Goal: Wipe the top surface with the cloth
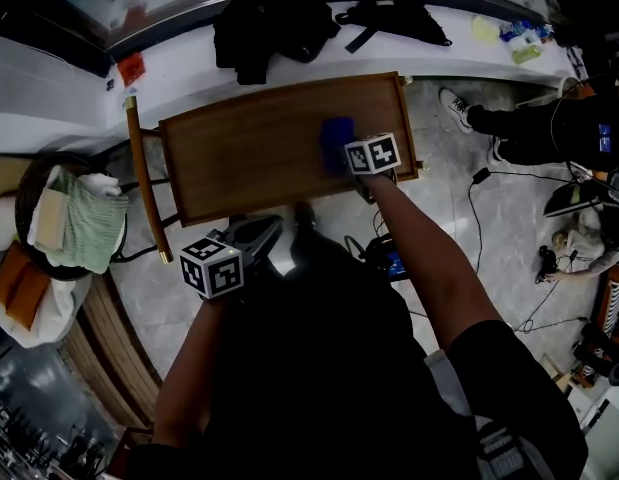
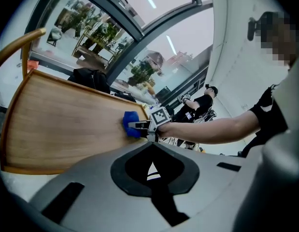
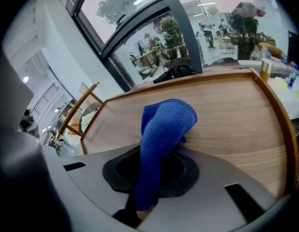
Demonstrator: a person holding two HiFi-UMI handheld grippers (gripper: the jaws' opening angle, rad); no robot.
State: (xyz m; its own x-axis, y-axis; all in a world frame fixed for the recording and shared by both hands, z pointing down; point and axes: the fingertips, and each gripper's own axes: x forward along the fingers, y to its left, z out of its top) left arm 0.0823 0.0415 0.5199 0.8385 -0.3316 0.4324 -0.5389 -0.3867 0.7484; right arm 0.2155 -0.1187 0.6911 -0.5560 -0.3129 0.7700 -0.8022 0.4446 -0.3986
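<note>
Blue cloth [image 3: 163, 129]; brown wood-grain top surface [image 1: 249, 148]; black-and-white square-patterned marker cube [image 1: 374, 153].

Pale floor [image 1: 439, 238] (big windows [image 3: 139, 18])

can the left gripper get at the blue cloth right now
Probably yes. The left gripper sits shut and empty off the near edge, with only bare wooden top between it and the blue cloth, though the right gripper is clamped on it.
</note>
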